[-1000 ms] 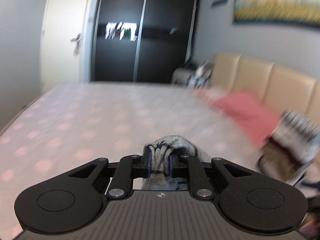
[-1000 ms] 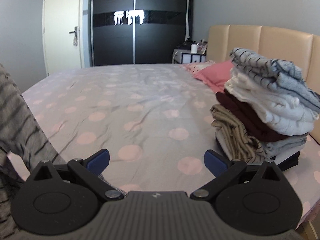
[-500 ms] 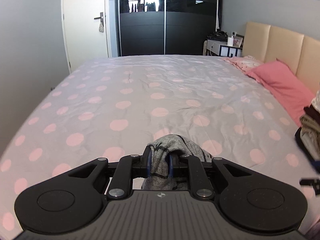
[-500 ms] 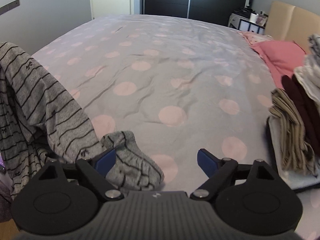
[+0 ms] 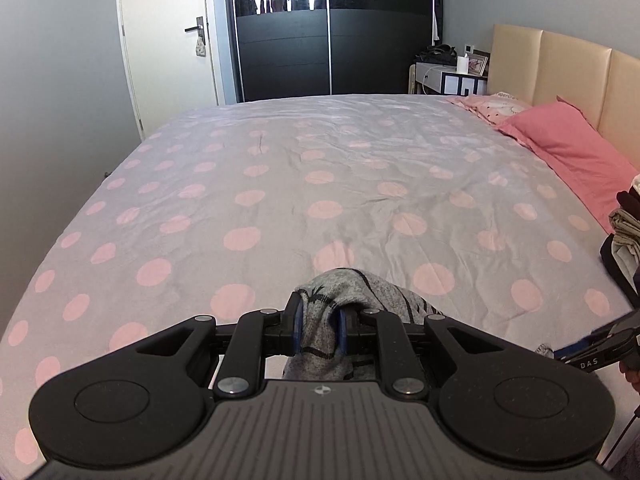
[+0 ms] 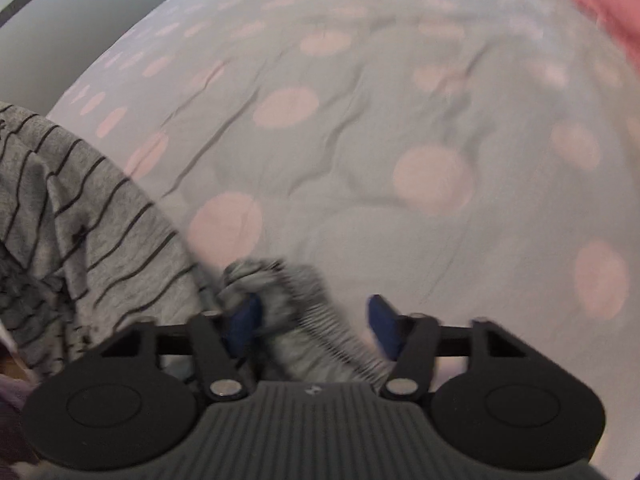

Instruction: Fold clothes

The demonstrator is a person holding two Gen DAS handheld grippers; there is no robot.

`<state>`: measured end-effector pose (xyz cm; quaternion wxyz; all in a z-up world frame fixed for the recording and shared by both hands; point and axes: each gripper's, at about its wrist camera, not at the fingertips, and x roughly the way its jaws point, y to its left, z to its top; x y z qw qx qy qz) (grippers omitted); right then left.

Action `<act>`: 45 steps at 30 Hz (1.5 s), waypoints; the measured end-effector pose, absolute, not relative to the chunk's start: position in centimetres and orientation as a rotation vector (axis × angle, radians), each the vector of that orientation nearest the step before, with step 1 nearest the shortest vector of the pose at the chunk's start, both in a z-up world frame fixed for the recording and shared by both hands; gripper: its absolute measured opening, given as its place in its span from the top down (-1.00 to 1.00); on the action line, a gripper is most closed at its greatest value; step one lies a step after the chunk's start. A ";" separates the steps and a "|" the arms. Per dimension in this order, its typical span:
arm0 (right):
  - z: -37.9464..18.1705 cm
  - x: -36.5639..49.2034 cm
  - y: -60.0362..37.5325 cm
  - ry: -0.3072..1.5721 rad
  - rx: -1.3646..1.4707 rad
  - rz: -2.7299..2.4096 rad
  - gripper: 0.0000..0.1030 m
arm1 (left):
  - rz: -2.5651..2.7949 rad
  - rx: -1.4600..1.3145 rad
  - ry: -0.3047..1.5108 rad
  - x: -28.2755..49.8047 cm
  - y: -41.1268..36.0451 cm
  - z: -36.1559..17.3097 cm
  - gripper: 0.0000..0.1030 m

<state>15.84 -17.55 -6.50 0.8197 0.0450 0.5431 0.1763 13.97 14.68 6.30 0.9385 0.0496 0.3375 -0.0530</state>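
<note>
we see the left gripper clamped on a bunched fold of the grey striped garment, which hangs just above the near edge of the dotted bedsheet. the right gripper points down at the bed with its jaws closing, a ribbed cuff of the same garment between them (view blurred; the right pad stands clear of the cloth). a stack of folded clothes sits at the right, beside the pink pillow.
</note>
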 end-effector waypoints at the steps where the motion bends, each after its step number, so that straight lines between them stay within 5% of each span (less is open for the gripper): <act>1: -6.5 15.7 -17.5 1.156 0.098 0.369 0.17 | -0.109 0.103 0.689 14.0 14.6 6.3 0.72; 2: -6.2 15.5 -17.3 1.146 0.086 0.378 0.38 | -0.111 0.103 0.688 13.9 14.5 6.4 0.72; 3: -5.8 15.3 -17.1 1.135 0.073 0.389 0.82 | -0.112 0.100 0.686 13.8 14.5 6.4 0.72; 13: 1.2 13.7 -18.2 0.885 0.064 0.355 0.93 | -0.079 0.015 0.622 13.4 15.3 8.0 0.73; 22: 11.5 12.7 -25.3 0.464 0.214 0.118 0.93 | -0.083 -0.042 0.209 10.9 15.8 14.2 0.79; 27: 14.7 11.5 -28.6 0.306 0.203 -0.075 0.93 | -0.100 0.026 0.332 12.6 14.8 13.4 0.79; 37: 5.3 13.2 -33.0 0.667 0.115 -0.267 0.93 | -0.169 0.325 0.776 15.2 11.7 2.5 0.80; 45: -1.0 11.8 -34.2 0.799 -0.146 -0.325 0.97 | -0.210 0.324 0.869 14.3 13.5 -0.6 0.71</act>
